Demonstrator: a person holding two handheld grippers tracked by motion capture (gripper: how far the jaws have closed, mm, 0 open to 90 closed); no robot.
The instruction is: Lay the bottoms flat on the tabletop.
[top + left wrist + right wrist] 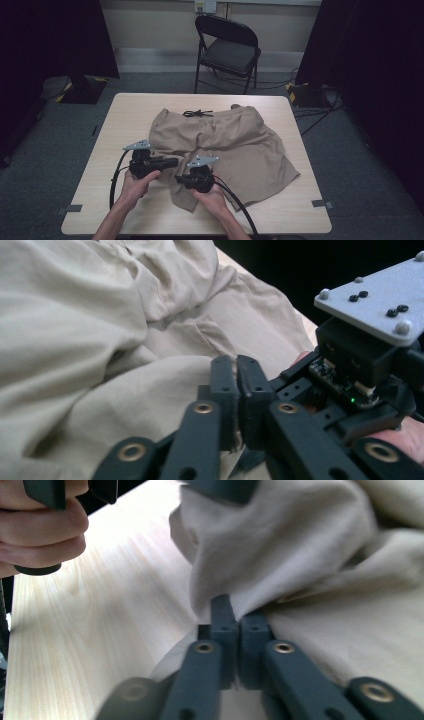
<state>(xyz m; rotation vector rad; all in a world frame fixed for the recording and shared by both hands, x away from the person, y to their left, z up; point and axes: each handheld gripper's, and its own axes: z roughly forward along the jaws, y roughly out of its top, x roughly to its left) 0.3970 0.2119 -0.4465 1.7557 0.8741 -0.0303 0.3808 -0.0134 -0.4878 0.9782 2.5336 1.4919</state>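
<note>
Fig.: 2 hand-held grippers pinching khaki shorts on table.
Near edge: left gripper (172,162) and right gripper (181,179), jaws closed on the shorts (235,145) at near-left hem. Shorts lie mid-table (125,115), black drawstring (197,113) at far waistband. Beyond table: folding chair (227,50).

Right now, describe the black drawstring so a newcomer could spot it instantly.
Start at the light wooden table and find the tan shorts spread across its middle. Follow them to their far edge, the waistband side nearest the folding chair. The drawstring is the thin black knotted cord lying there, the only dark thing on the pale cloth.
</note>
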